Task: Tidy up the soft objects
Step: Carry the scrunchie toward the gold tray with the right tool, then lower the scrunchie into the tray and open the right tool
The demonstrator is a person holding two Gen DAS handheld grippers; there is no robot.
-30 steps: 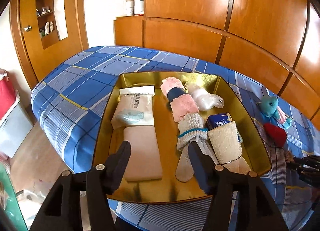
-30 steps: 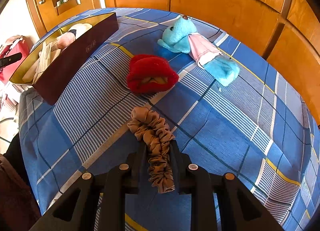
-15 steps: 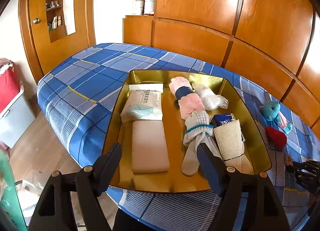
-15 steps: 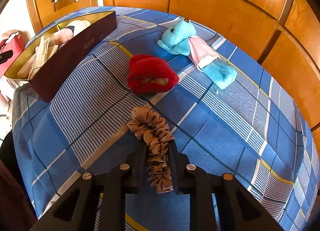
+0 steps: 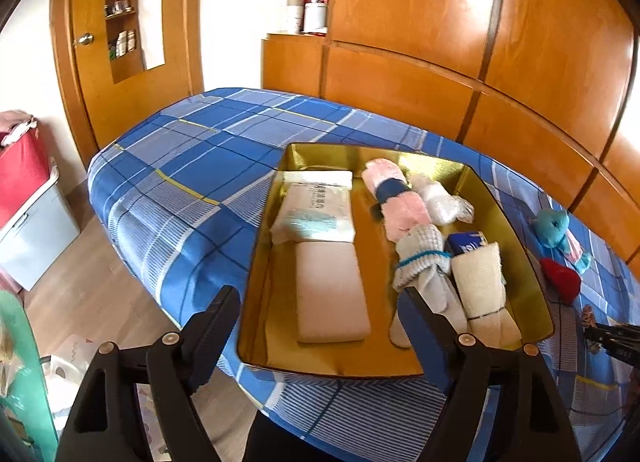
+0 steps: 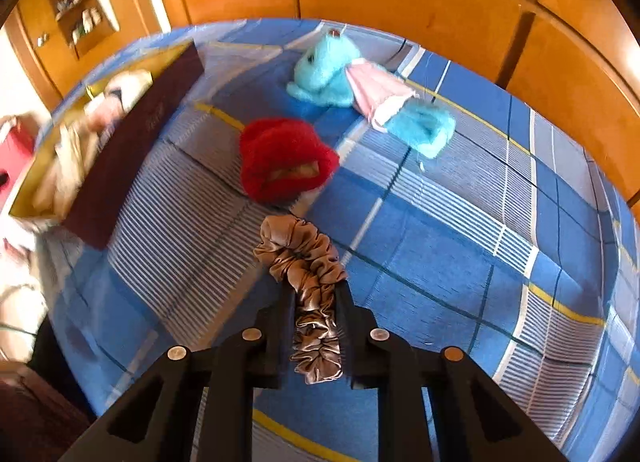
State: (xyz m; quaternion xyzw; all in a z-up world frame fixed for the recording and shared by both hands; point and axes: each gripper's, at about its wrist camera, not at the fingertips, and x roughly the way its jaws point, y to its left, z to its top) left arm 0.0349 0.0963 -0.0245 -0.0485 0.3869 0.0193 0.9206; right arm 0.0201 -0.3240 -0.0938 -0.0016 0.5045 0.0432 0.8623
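Since a second ago the left gripper (image 5: 316, 306) has drawn back from the gold tray (image 5: 536, 286) and its fingers (image 5: 216, 318) are opening, now wide apart with nothing between them. Meanwhile the right gripper (image 6: 313, 298) has closed fully on the tan satin scrunchie (image 6: 300, 258), which lies on the blue plaid bed (image 6: 440, 246) just in front of the red fuzzy item (image 6: 284, 158). A blue plush toy (image 6: 360, 90) lies beyond it. Pickup looks to be the step in hand. Next the scrunchie likely needs lifting clear and carrying left to the tray, beside the rolled socks (image 5: 424, 258).
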